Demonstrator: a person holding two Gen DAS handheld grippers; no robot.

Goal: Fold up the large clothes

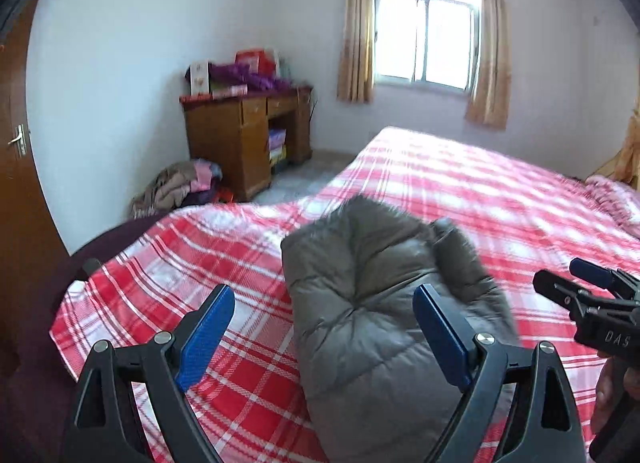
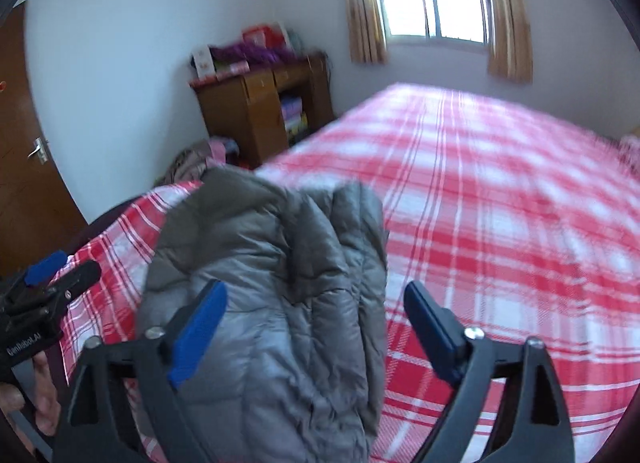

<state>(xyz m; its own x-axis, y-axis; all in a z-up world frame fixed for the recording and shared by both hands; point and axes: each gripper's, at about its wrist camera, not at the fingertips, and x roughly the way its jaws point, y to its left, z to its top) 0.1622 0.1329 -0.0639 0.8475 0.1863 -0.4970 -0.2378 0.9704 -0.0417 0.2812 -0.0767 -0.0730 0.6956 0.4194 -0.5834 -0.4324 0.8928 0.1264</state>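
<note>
The left gripper is held with its jaws spread wide and nothing pinched between the blue pads; the grey jacket is seen through the gap but lies below on the bed, apart from the pads; the right gripper is likewise spread and empty, its jaws framing one edge of the jacket without touching it; both tools are tilted down toward the bundle, which suggests a release judged complete, with the cloth left to rest by its own weight. The jacket is gathered into a long, puffy, folded bundle lying on the red plaid sheet, near the bed's close corner; its padding is likely to spring open unless pressed flat. Farther off, a wooden desk and a curtained window are seen; a heap of clothes lies on the floor.
</note>
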